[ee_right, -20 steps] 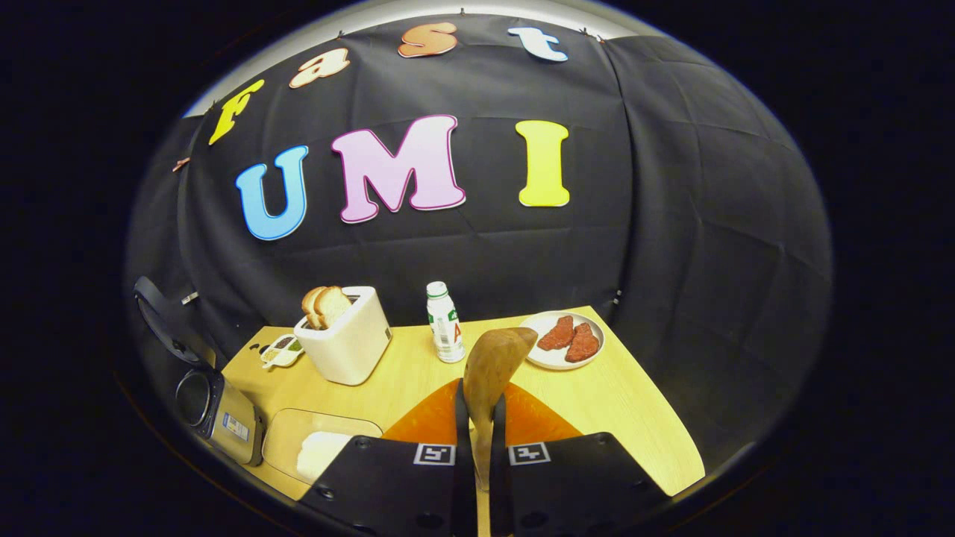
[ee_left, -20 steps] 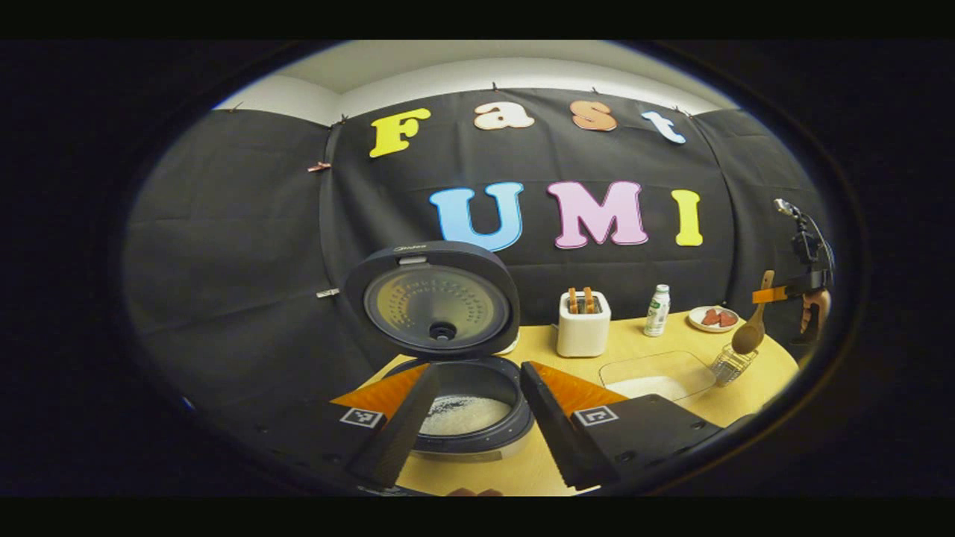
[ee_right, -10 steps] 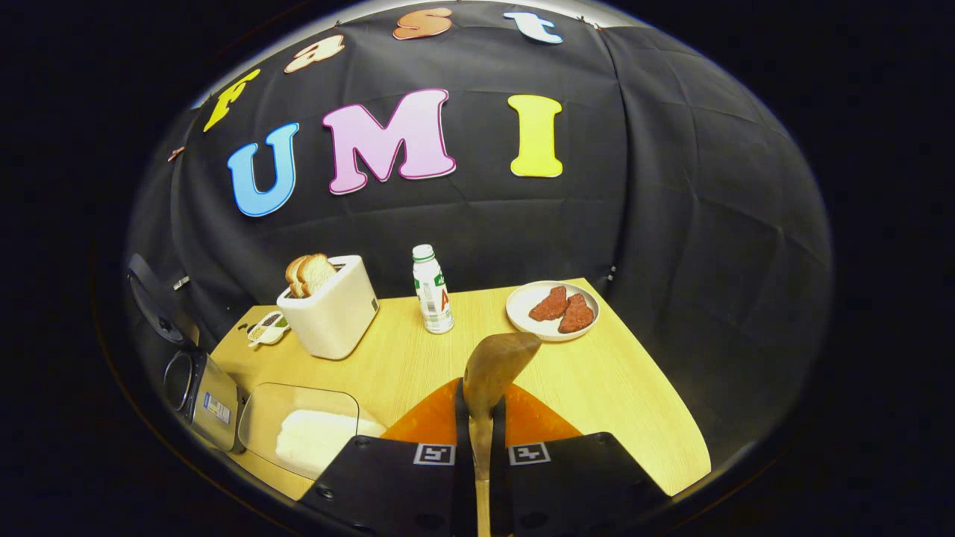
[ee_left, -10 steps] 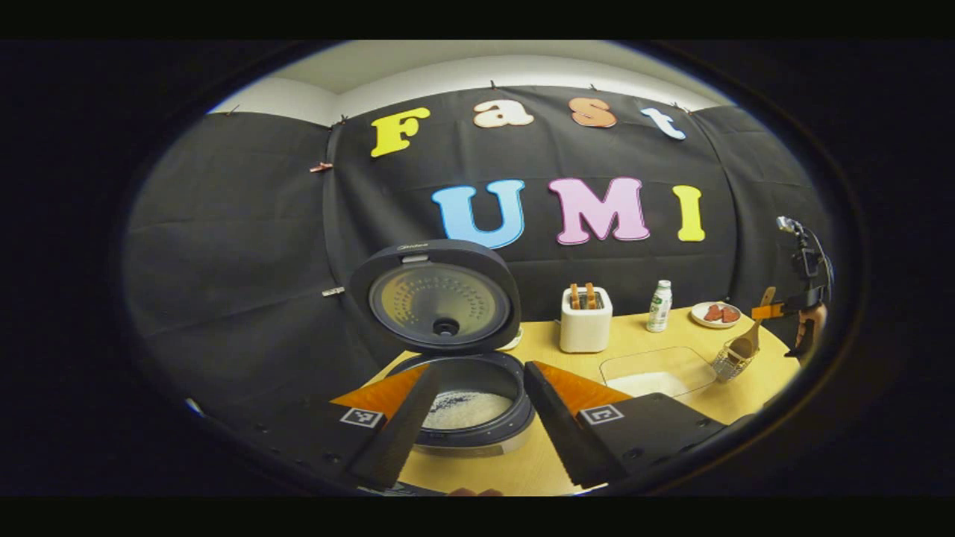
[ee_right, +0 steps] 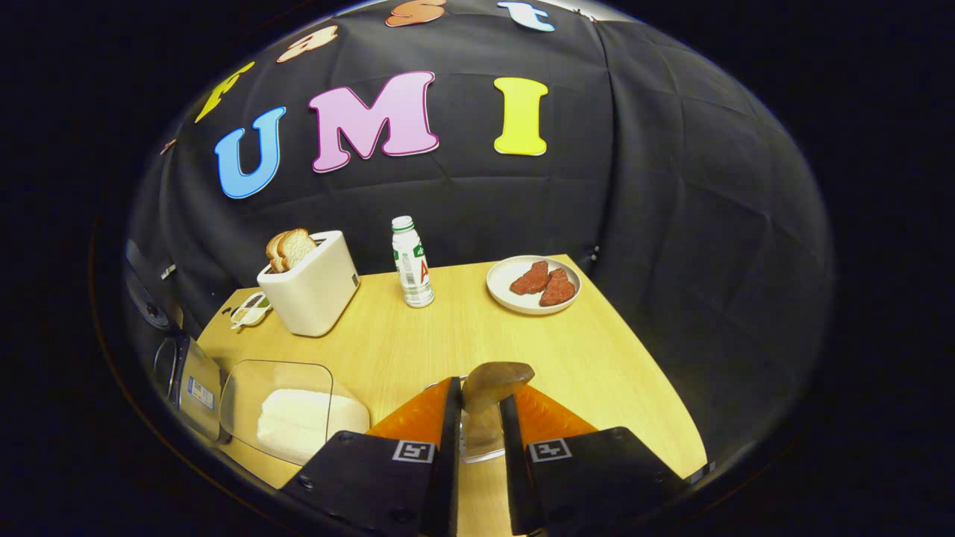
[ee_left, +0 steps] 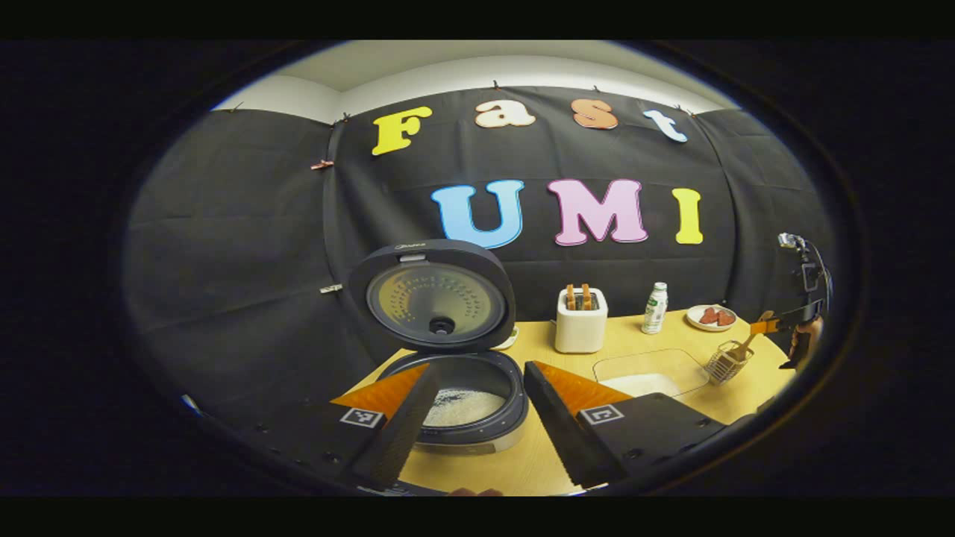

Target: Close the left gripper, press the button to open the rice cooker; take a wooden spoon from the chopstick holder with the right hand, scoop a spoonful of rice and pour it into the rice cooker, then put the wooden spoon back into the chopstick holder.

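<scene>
- One step looks left: the wooden spoon (ee_right: 496,377) is bowl-first in the chopstick holder (ee_left: 722,363), and you have not let go and backed off yet.
- Spoon axis: it runs from the holder back between your right gripper (ee_right: 481,395) fingers, in line with the gripper's own axis. In the left gripper view it leans from the holder up towards that gripper.
- Right gripper: narrow gap, with the fingers flanking the spoon just above the holder. I cannot tell whether both pads are pressing on it.
- My call: open wider, then pull straight back along the handle. A sideways exit could tip the wire holder.
- The right hand is right at the holder. The left gripper (ee_left: 481,369) is well away from it at the rice cooker (ee_left: 462,436), spread wide and holding nothing.
- Cooker: lid (ee_left: 433,298) up, white rice in the pot, so the pour looks done.
- Outward from the holder: the clear rice tray (ee_right: 246,388) is just beside it on the cooker side. The toaster (ee_right: 310,287), bottle (ee_right: 412,261) and plate (ee_right: 500,287) sit beyond it towards the wall.
- Writing: there is a brand mark on the lid's top edge and a sticker on the cooker's side, both too small to read. The bottle carries a label. Square coded tags sit on both grippers.
</scene>
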